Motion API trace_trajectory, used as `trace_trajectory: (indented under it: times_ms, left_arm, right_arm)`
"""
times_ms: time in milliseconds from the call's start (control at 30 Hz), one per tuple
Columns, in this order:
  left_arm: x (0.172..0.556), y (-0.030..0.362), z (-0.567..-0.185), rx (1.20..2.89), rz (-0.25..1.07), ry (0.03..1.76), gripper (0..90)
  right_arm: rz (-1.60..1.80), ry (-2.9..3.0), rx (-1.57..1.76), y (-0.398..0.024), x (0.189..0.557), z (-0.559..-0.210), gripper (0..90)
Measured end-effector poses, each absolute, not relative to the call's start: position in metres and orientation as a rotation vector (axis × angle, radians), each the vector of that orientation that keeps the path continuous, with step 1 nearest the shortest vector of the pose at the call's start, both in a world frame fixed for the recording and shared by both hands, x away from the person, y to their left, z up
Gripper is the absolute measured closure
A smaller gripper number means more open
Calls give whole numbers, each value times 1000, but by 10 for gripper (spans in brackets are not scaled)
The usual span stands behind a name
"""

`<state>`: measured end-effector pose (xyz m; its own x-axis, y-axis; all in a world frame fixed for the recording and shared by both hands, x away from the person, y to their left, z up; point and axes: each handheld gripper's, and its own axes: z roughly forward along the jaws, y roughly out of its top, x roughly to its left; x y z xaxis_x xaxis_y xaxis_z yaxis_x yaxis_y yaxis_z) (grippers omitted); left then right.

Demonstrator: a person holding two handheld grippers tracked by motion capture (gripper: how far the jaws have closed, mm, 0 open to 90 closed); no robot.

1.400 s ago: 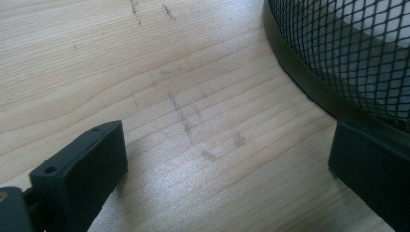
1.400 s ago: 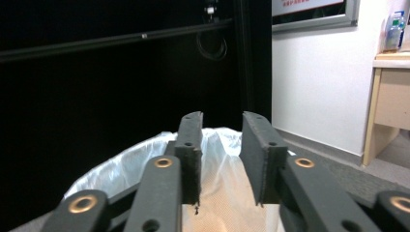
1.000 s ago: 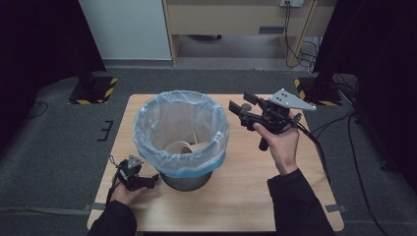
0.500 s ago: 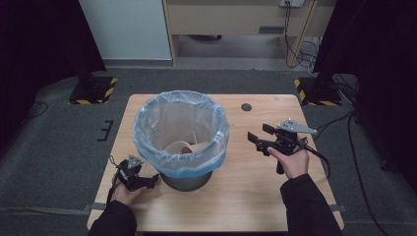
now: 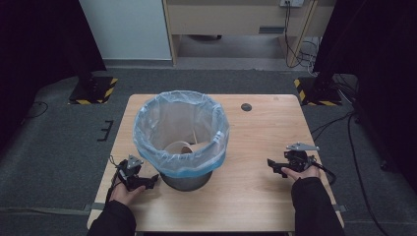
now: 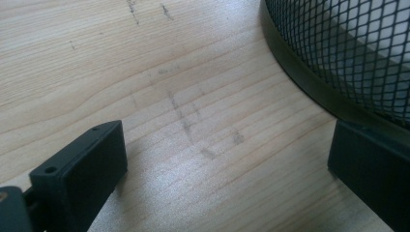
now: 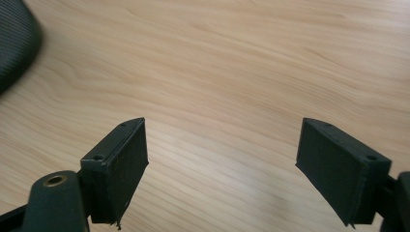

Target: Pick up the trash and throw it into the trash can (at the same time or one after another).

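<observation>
No readable labels or writing on anything. Bin (image 5: 181, 142) with blue liner (image 5: 147, 142) stands mid-table (image 5: 255, 196); paper cups (image 5: 184, 147) inside, partly hidden by the liner. Left gripper (image 5: 147, 181) jaws spread wide, empty, just beside the bin's mesh base (image 6: 348, 63). Right gripper (image 5: 273, 166) jaws spread, empty, over bare wood. Dark round mark (image 5: 246, 106) near the far edge, unclear what it is.

You face grey carpet floor (image 5: 59, 147), a white panel (image 5: 123, 29), wooden furniture (image 5: 231, 17) and 2 striped stand bases (image 5: 93, 91).
</observation>
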<state>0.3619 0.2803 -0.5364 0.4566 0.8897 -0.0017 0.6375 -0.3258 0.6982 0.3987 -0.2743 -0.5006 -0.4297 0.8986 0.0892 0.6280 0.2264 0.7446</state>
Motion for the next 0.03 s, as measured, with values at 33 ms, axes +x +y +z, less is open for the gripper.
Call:
trace_trajectory:
  times_ms: [33]
  left_arm:
    - [362,281,-536,2077,512,1266,0]
  right_arm:
    - [1030,2141,1424,-277,398,-501,176]
